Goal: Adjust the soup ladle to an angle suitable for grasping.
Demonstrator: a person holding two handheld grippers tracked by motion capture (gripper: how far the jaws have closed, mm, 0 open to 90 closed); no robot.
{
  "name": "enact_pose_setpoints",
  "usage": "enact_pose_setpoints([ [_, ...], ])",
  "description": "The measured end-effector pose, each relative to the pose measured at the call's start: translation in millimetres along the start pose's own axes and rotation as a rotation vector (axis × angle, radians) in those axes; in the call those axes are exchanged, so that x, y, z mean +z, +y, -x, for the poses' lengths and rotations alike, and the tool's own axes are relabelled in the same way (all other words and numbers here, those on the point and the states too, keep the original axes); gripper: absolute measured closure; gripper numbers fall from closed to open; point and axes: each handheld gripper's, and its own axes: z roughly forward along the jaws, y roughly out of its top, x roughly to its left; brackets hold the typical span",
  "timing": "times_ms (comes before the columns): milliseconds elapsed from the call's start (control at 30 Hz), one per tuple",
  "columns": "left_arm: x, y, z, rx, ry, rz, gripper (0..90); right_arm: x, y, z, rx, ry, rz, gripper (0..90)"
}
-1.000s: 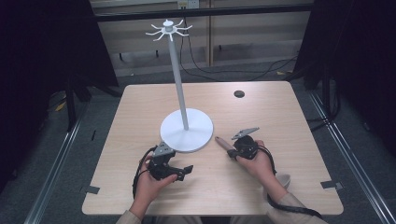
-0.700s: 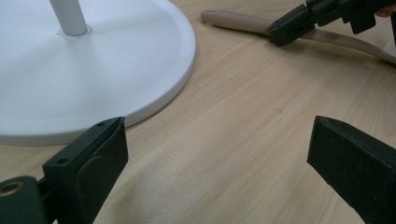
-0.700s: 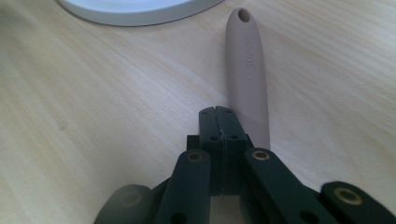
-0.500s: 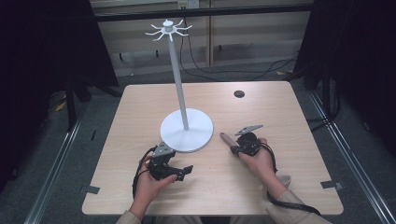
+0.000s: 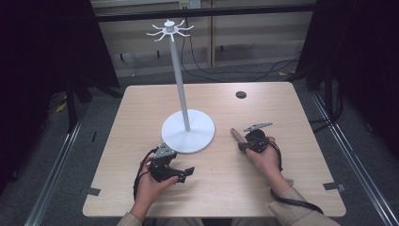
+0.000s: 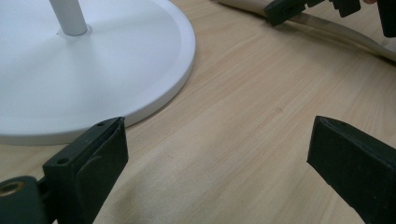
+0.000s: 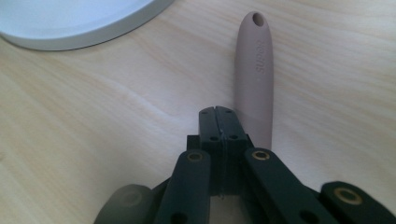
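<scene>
One white stand base [image 5: 188, 132] between tools, handle [image 7: 254, 70] beside right tool [image 7: 218, 114]

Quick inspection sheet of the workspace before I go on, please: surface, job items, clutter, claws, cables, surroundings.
Surface: light wooden table, bare around the hands.
Job's things: white hook stand upright near the centre; utensil handle, pinkish with a hanging hole, right of the stand base.
Clutter: small dark round spot near the far edge; tape bits at the near corners.
Grippers: left claw open over bare wood; right claw shut, the handle alongside it; grip unclear.
Cables: gripper cable trails by the right sleeve; floor cables behind the table.
Surroundings: dark curtains, floor rails.
</scene>
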Motion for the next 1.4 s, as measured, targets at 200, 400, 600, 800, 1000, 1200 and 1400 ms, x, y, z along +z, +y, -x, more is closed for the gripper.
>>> enact_pose_setpoints([
  [200, 0.3, -0.1, 0.1, 0.005, 0.004, -0.003, 4.9, -1.9, -0.7, 12.0, 0.033, -0.031, 0.003, 90.0],
  [400, 0.7, -0.2, 0.0, 0.007, 0.005, -0.009, 4.9, -4.6, -2.1, 22.7, 0.062, -0.060, 0.004, 90.0],
  [600, 1.8, -0.6, 0.3, 0.005, 0.003, -0.014, 4.9, -4.4, -3.7, 24.6, 0.084, -0.020, 0.011, 90.0],
  [800, 2.0, 0.0, 0.2, 0.010, 0.009, -0.016, 4.9, -11.3, -3.8, 23.7, 0.095, -0.006, 0.020, 88.6],
  [1000, 3.0, 0.5, 1.5, 0.010, 0.001, -0.011, 4.9, -26.8, -2.0, 25.3, 0.100, -0.005, 0.029, 79.7],
  [1200, 3.5, 0.9, 2.3, 0.011, 0.004, -0.016, 4.9, -39.3, -0.6, 27.9, 0.097, -0.032, -0.001, 64.6],
  [1400, 3.7, 1.2, 2.7, 0.010, 0.000, -0.014, 4.9, -42.0, -0.3, 30.5, 0.096, -0.054, -0.076, 55.3],
])
